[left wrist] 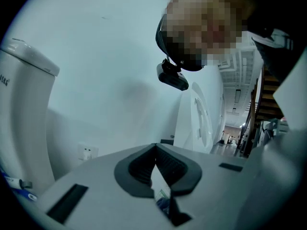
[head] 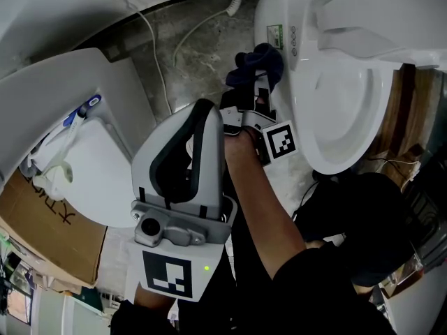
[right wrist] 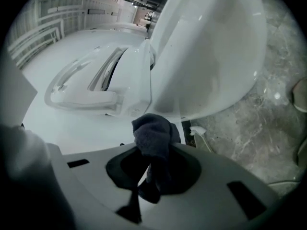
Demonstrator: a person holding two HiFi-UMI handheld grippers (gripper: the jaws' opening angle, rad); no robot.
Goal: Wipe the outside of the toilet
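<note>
Dark cloth (right wrist: 152, 134) pinched in right gripper (right wrist: 149, 158) fingers (right wrist: 121, 169), beside toilet (right wrist: 211, 56) bowl; left gripper (left wrist: 156, 147) fingers (left wrist: 137, 169) closed, empty.

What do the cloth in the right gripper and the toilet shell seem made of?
The cloth is dark, fuzzy and matte, bunching softly in the right gripper: likely microfibre or terry. The toilet shell is smooth glossy white with soft highlights: probably glazed ceramic.
</note>
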